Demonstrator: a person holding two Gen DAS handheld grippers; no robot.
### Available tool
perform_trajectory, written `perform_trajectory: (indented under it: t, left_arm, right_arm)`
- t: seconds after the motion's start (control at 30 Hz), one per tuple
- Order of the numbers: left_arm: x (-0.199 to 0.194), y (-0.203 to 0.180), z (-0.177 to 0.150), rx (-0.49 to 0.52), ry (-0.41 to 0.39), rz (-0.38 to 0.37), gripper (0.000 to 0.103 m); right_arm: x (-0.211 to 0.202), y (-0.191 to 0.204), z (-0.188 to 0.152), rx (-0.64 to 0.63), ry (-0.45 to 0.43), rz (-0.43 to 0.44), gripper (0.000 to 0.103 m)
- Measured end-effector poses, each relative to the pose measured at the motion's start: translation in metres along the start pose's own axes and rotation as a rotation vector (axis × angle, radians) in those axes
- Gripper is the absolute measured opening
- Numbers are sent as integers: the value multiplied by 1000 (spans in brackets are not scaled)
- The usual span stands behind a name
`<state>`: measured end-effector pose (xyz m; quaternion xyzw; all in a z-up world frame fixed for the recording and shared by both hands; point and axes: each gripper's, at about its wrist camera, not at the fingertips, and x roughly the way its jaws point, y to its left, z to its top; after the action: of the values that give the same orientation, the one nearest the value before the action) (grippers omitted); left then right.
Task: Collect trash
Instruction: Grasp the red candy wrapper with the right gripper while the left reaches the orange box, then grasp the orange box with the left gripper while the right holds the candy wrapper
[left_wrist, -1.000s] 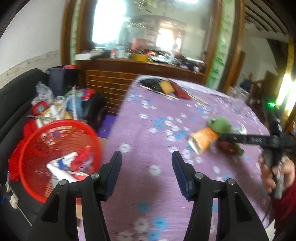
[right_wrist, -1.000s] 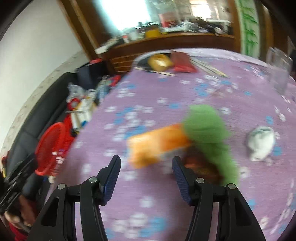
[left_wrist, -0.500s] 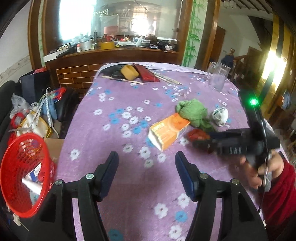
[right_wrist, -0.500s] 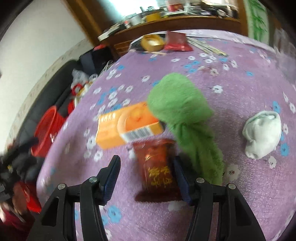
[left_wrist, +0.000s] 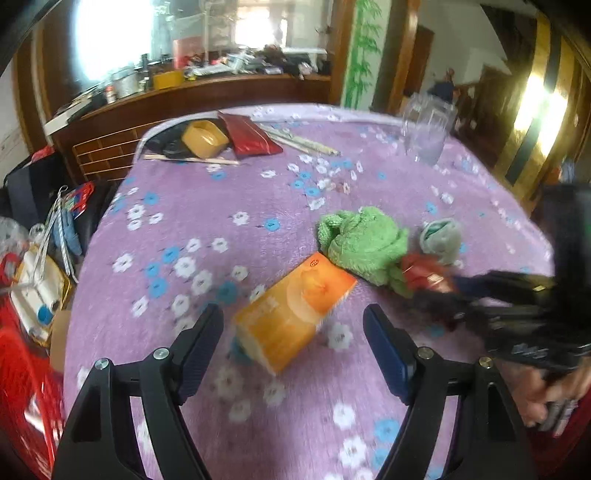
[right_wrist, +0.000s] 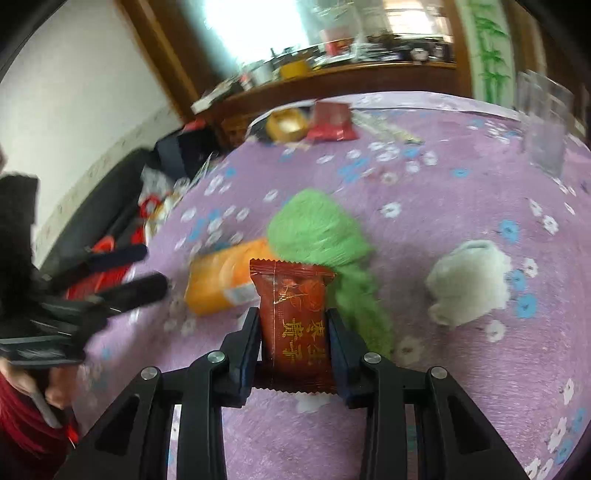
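An orange carton (left_wrist: 295, 314) lies on the purple flowered tablecloth (left_wrist: 177, 206). My left gripper (left_wrist: 291, 325) hovers over it with jaws opening wide, the carton's near end between the fingertips and no pad touching it. My right gripper (right_wrist: 293, 325) is closing, and its pads press both sides of a dark red snack packet (right_wrist: 291, 317), which stands upright between them. In the left wrist view the packet (left_wrist: 424, 271) sits at the tip of the blurred right gripper (left_wrist: 458, 291). The left gripper's fingers (right_wrist: 125, 273) show at the left of the right wrist view.
A green cloth (left_wrist: 362, 240) and a crumpled white wad (left_wrist: 441, 236) lie just beyond the carton. A red mesh basket (left_wrist: 22, 387) stands off the table's left edge. A glass jug (left_wrist: 424, 129), a yellow tape roll (left_wrist: 205, 138) and a red pouch (left_wrist: 251, 134) sit at the far side.
The left gripper swung right, away from the red basket, to the orange carton, and its jaws widened. The right gripper moved in on the red packet and closed on it.
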<state>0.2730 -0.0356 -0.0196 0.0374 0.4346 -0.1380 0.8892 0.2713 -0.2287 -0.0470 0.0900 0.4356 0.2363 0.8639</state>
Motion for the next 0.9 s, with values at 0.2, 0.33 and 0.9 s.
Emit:
perform_trajectory:
  t: [0.2,0.33,0.9]
  left_arm:
    - [41,-3,8,48,90,-30,76]
    - [39,-21,-3,141,80,-19,54]
    - [53,-20,11,184,115,-7,76]
  right_arm:
    - [-9,-16,6,84,-38,3,38]
    - [-13,-19,6,96,-46,0,38]
    - [-13,-18,5,92,-50,-4,38]
